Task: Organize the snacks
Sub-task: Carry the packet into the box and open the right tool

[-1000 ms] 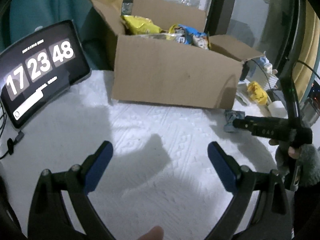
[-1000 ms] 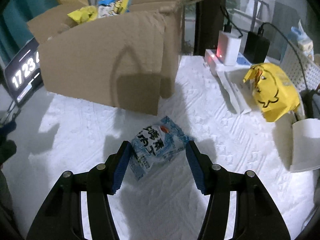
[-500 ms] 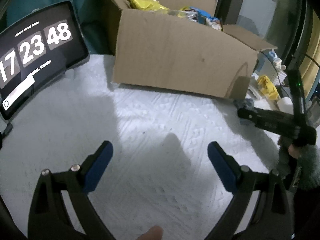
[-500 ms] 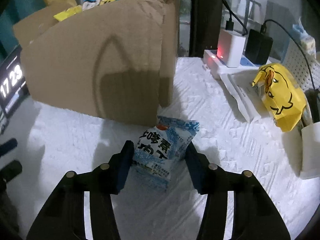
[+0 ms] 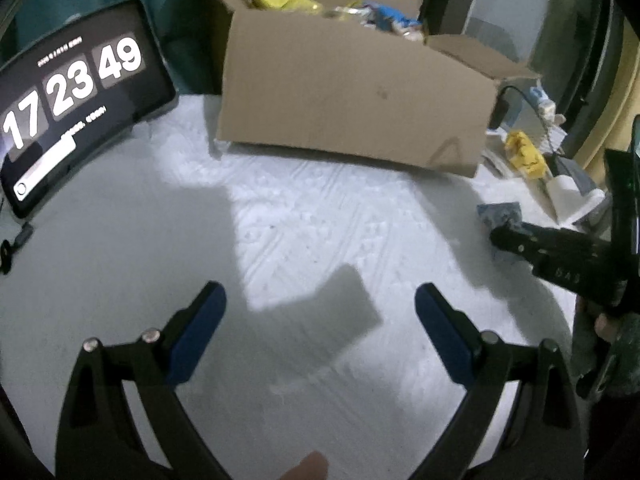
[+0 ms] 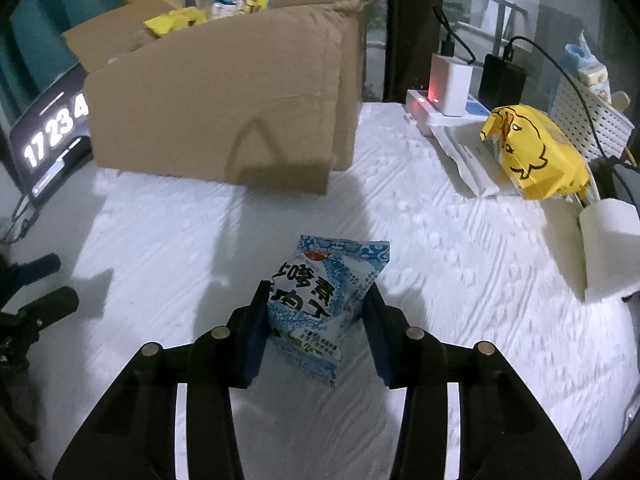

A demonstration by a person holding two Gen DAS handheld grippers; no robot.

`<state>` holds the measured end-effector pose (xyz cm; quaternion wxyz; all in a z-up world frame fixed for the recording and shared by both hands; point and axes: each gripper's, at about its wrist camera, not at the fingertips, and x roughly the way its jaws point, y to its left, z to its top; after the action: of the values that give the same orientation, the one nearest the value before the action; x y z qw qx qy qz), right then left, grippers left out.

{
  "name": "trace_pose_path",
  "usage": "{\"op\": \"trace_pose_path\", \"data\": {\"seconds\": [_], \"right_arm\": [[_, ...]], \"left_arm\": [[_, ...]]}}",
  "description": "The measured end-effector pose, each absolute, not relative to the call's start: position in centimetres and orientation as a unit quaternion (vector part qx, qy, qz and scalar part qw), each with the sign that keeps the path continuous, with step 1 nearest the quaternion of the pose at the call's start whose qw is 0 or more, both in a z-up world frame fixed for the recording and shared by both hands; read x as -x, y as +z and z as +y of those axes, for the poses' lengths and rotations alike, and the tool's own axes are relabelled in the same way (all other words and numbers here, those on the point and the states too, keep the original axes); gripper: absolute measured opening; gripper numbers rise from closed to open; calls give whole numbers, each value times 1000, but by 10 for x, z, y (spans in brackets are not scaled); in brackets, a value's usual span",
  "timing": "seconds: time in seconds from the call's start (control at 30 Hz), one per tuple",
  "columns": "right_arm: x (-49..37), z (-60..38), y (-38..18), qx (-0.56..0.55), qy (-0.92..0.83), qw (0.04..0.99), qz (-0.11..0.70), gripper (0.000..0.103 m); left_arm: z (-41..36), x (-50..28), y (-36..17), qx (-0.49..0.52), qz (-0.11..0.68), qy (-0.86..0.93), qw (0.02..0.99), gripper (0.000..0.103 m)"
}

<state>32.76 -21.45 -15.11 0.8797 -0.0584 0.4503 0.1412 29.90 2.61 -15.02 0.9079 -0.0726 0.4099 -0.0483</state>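
Note:
My right gripper (image 6: 316, 312) is shut on a blue-and-white snack packet (image 6: 326, 296) and holds it upright just above the white cloth. The packet also shows in the left wrist view (image 5: 500, 214) at the right gripper's tip. An open cardboard box (image 6: 224, 120) with several snack bags inside stands behind it; it also shows in the left wrist view (image 5: 352, 96). My left gripper (image 5: 320, 312) is open and empty over the cloth, left of the right gripper.
A tablet clock (image 5: 72, 96) leans at the left. At the right are a yellow duck-print bag (image 6: 536, 152), chargers on a power strip (image 6: 448, 84), a white basket (image 6: 588, 116) and a white cup (image 6: 608, 248).
My right gripper has closed on the blue-and-white packet and drawn it back from the box's corner. My left gripper stays open and has shifted only slightly.

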Motion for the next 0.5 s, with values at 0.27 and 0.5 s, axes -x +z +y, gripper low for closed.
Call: {"op": "trace_pose_path", "data": {"seconds": [0.27,0.5], "right_arm": [[-295,-214,-131,59,160,885,432,46],[-272,-212,-95,57,171,900,396,46]], "left_arm": [[13,-269,-123,53,380,-53,922,96],[5,-256,-80,37,335,-64,939,96]]}}
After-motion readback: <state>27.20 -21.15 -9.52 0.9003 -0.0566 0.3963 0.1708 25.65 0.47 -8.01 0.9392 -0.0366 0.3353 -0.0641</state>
